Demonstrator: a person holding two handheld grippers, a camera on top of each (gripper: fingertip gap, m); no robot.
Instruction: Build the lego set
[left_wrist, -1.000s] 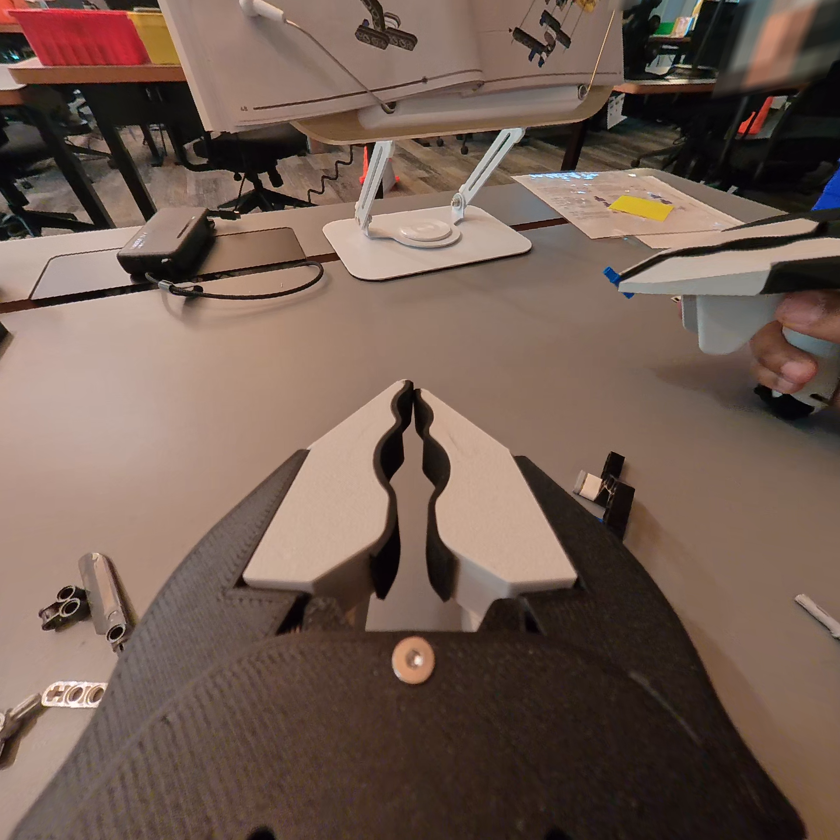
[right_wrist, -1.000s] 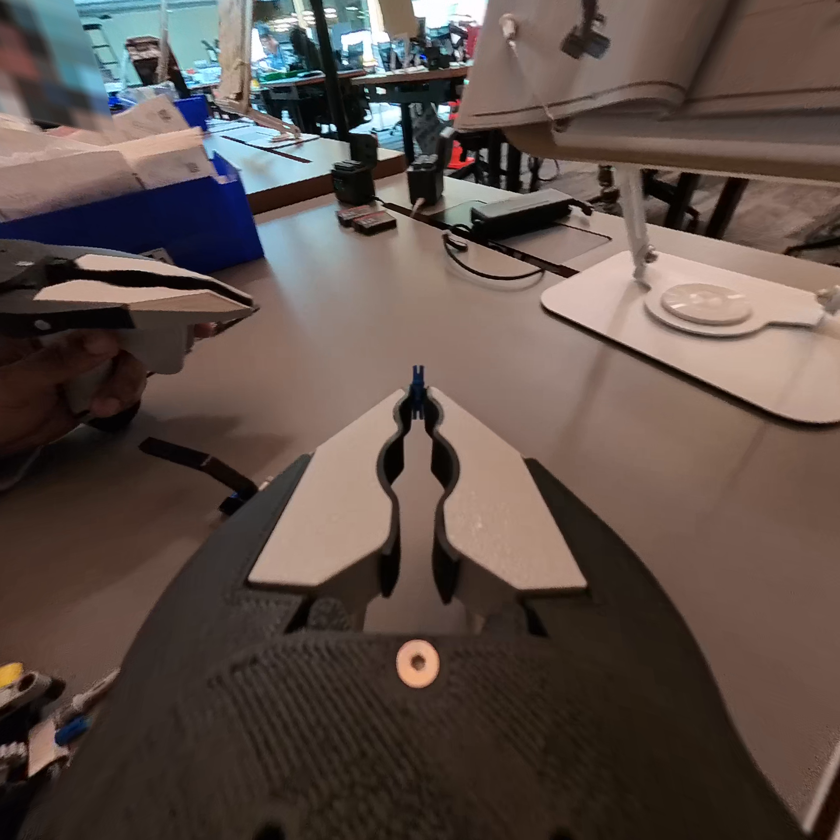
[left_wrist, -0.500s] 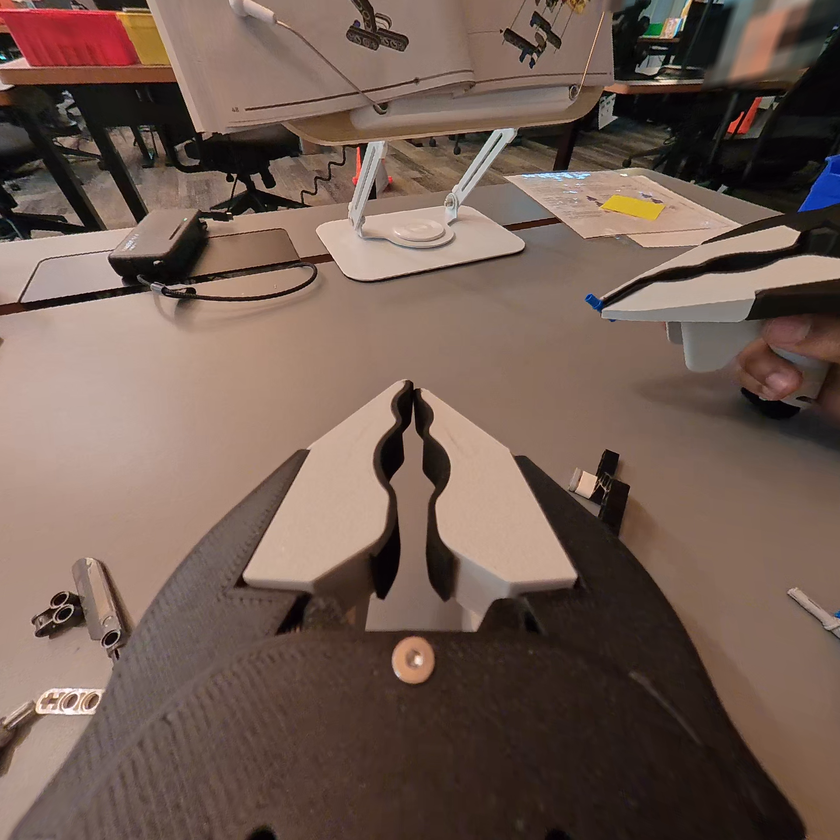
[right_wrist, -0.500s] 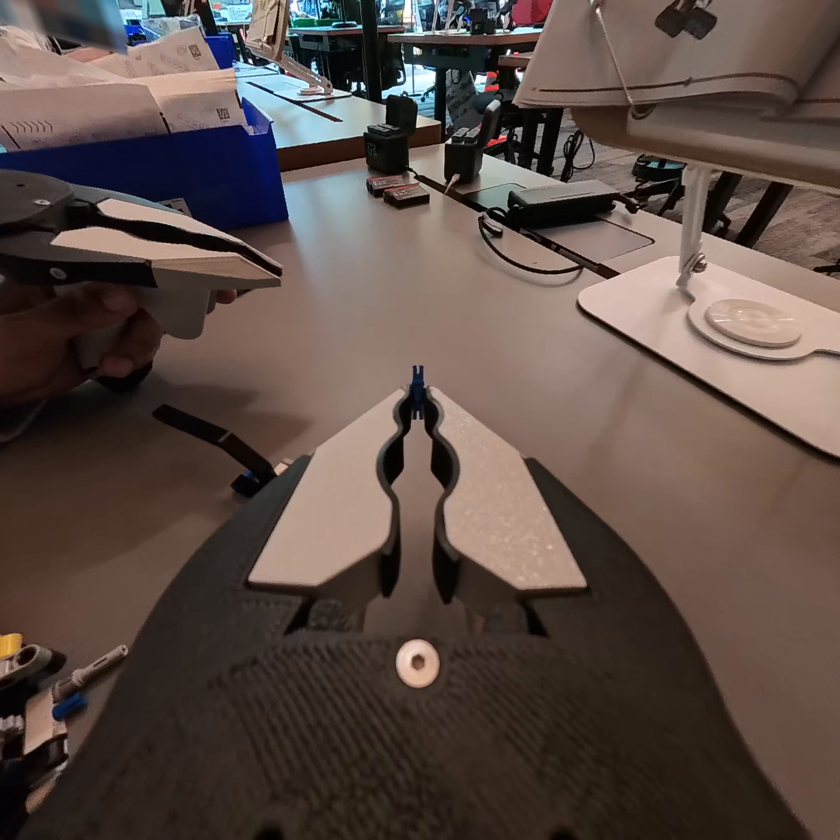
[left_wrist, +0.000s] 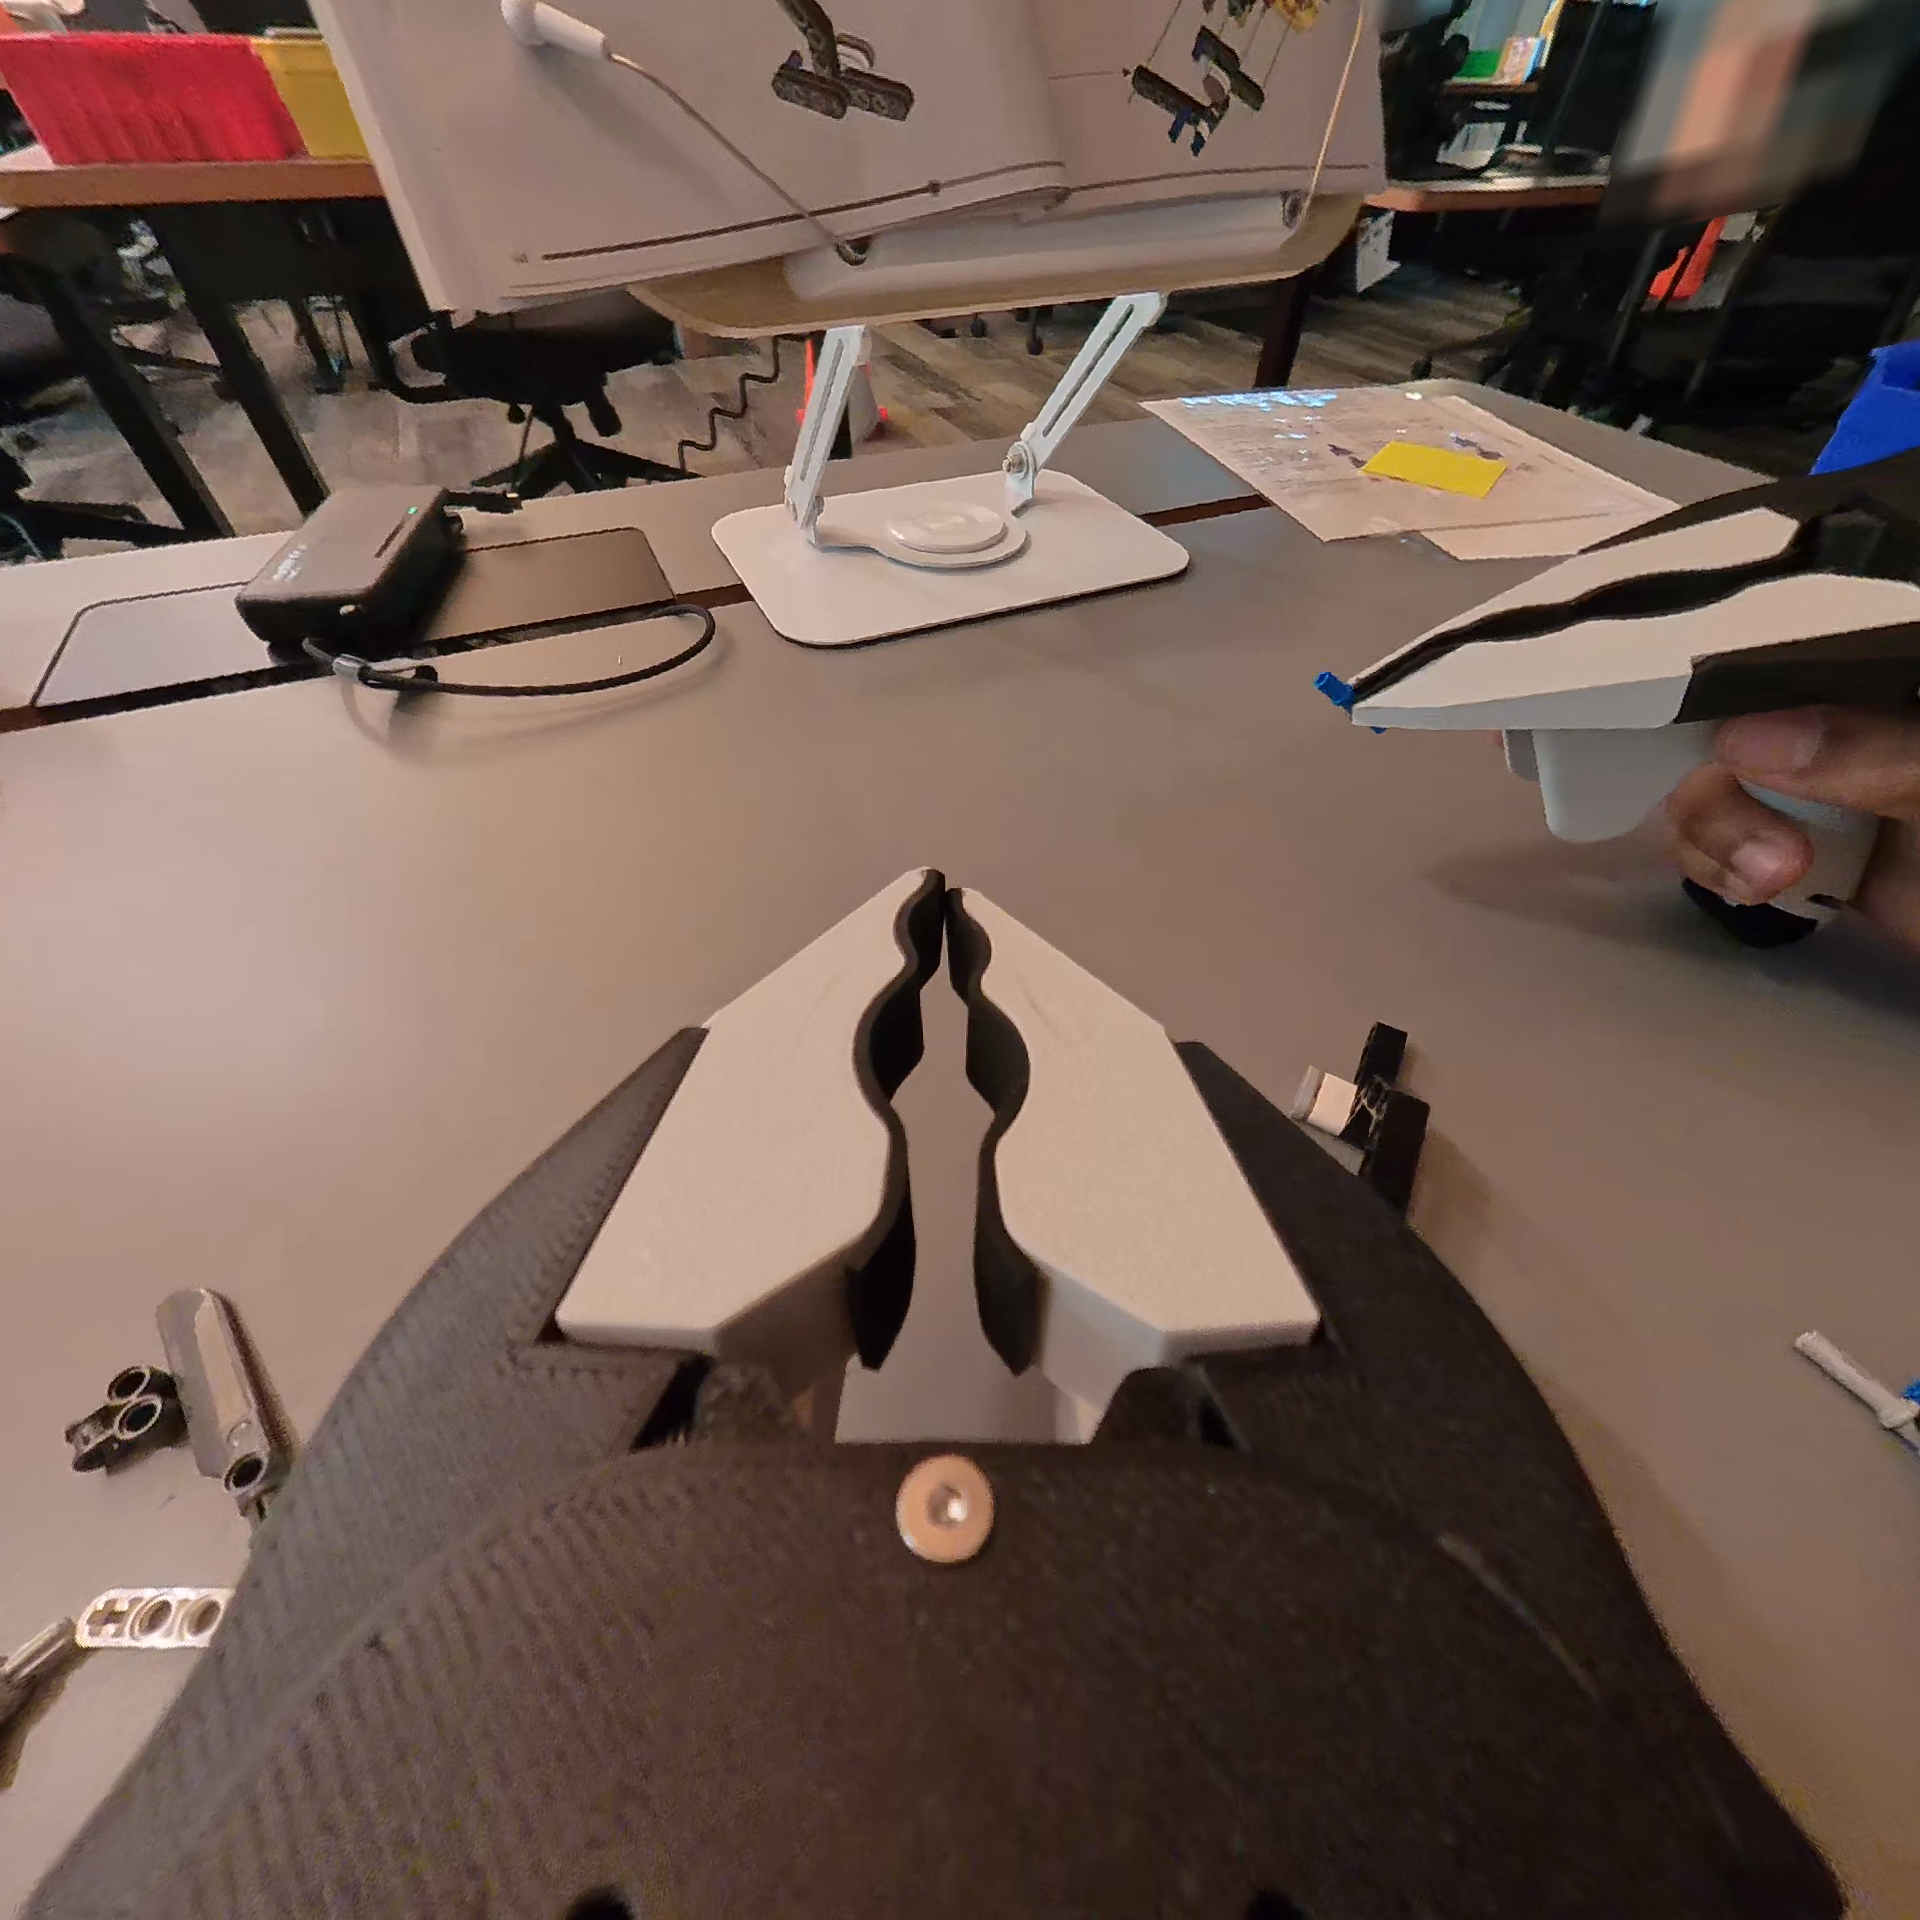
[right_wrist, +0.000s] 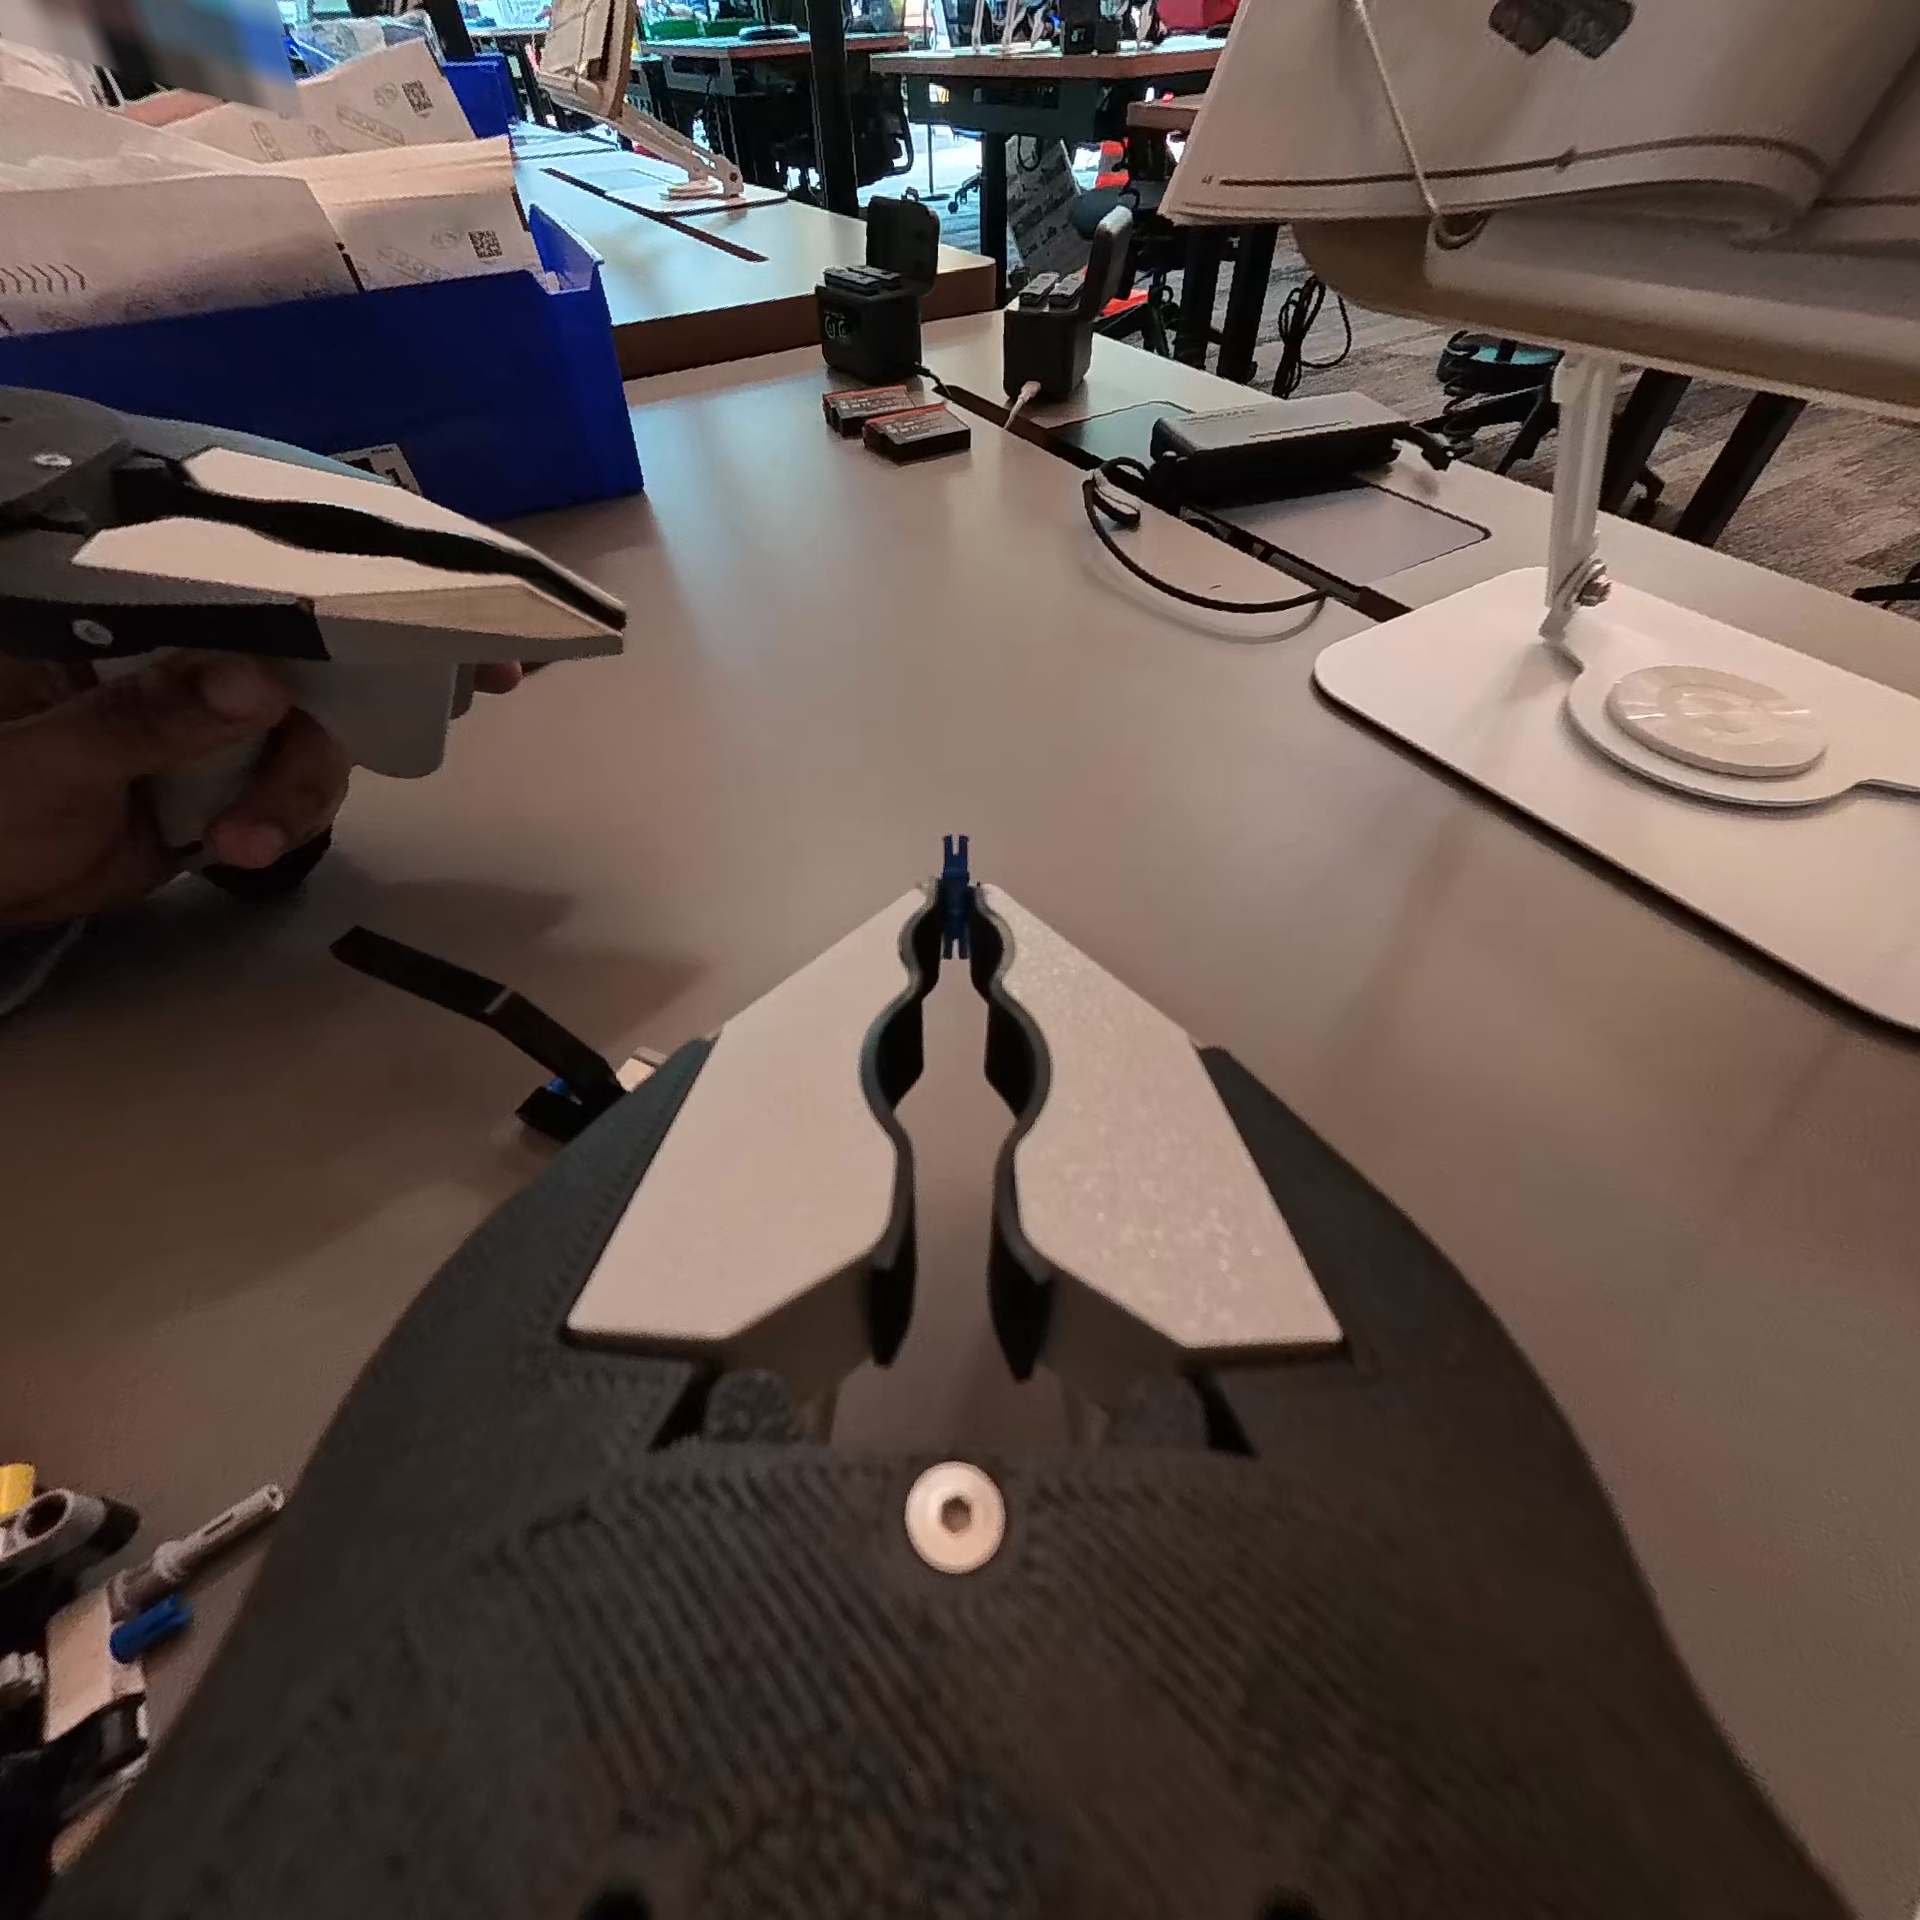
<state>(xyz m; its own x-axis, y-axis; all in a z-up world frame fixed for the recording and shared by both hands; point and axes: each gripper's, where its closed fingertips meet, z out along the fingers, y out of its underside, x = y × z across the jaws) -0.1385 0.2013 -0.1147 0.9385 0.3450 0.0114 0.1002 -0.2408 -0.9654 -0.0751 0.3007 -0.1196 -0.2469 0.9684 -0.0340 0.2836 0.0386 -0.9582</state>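
Observation:
My left gripper (left_wrist: 940, 891) is shut and empty, held above the grey table (left_wrist: 520, 935). My right gripper (right_wrist: 954, 896) is shut on a small blue pin (right_wrist: 953, 883) that sticks out past its tips; it also shows in the left wrist view (left_wrist: 1351, 701) at the right, with the blue pin (left_wrist: 1328, 686) at its tip. A black lego assembly (left_wrist: 1377, 1117) lies on the table just right of my left gripper; in the right wrist view the assembly (right_wrist: 488, 1013) lies left of my right gripper. My left gripper shows there too (right_wrist: 613, 629).
Loose grey and black pieces (left_wrist: 197, 1392) lie at the lower left, a white axle (left_wrist: 1855, 1387) at the right. An instruction booklet on a white stand (left_wrist: 945, 561) rises at the back. A black power brick (left_wrist: 348, 566) with cable, papers (left_wrist: 1392, 468) and a blue bin (right_wrist: 343, 384) sit around. The grippers' ends are close to 12 centimetres from one another. The white axle (left_wrist: 1855, 1387) is about 20 centimetres from both grippers' fingertips. It is also in sight in the right wrist view (right_wrist: 217, 1540).
The right gripper, with the blue pin, has moved left toward the middle of the table. My left gripper has stayed shut and shifted only slightly.

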